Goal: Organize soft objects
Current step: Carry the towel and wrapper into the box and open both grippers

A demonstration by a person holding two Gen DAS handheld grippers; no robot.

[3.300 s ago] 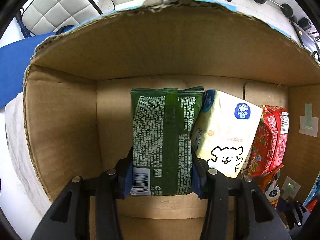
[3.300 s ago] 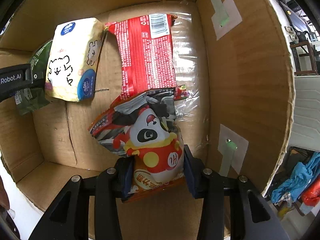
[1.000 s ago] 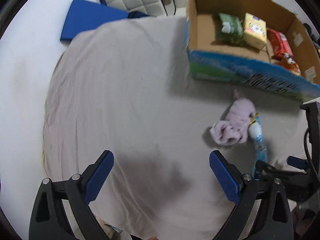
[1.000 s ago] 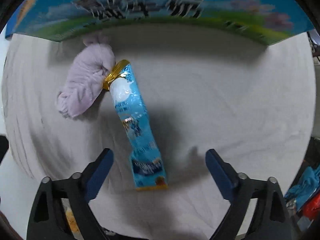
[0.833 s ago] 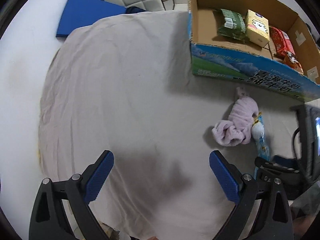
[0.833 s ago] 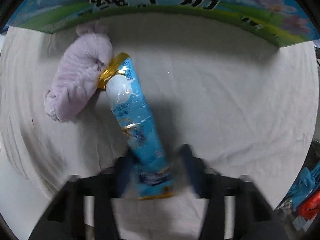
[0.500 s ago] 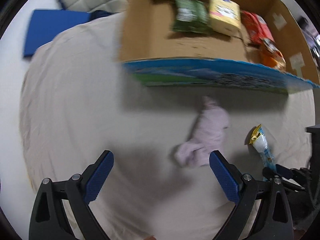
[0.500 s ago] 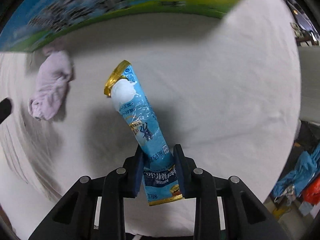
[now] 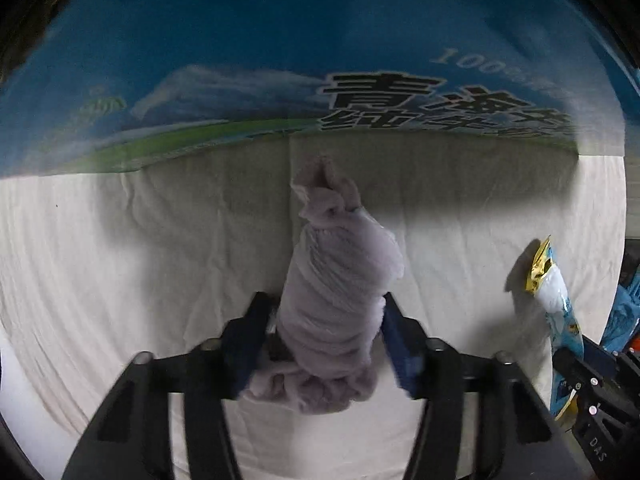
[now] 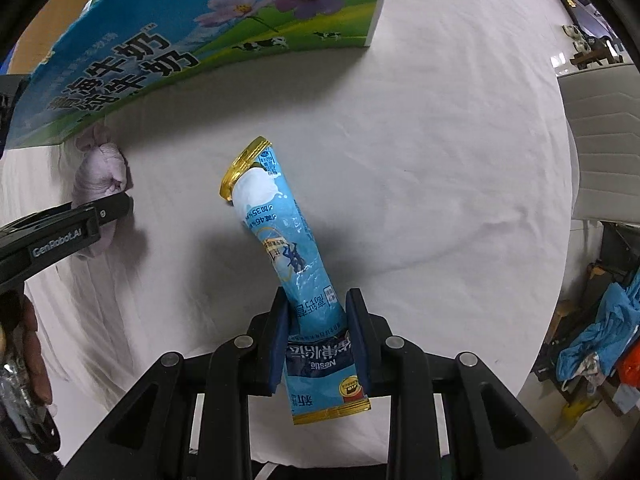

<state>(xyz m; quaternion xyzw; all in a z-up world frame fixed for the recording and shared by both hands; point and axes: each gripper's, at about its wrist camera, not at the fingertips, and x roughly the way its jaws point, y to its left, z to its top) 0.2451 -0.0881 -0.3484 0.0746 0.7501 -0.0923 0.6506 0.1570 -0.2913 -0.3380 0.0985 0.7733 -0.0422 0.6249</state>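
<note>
A lilac cloth bundle (image 9: 340, 280) lies on the white sheet (image 9: 120, 260) just in front of the printed box. My left gripper (image 9: 324, 302) points straight down over it. Its jaws are closing, and the blue pads (image 9: 252, 332) touch the bundle's sides. In the right wrist view the bundle (image 10: 100, 168) shows at the left, with a left finger (image 10: 80, 220) across it. My right gripper (image 10: 318, 300) is shut on the lower part of a long blue snack packet (image 10: 280, 240), held slightly above the sheet. The packet (image 9: 558, 312) also shows at the right of the left wrist view.
The blue and green printed carton (image 9: 240, 80) stands right behind the bundle, and its corner (image 10: 372, 20) ends at the upper middle. A white padded chair (image 10: 600, 140) and a heap of blue clothes (image 10: 600, 332) lie beyond the sheet's right edge. A person's hand (image 10: 32, 340) is at lower left.
My left gripper came down over the lilac bundle and its wide-open jaws closed in on it. The right gripper shut on the blue packet and lifted it off the sheet, away from the bundle.
</note>
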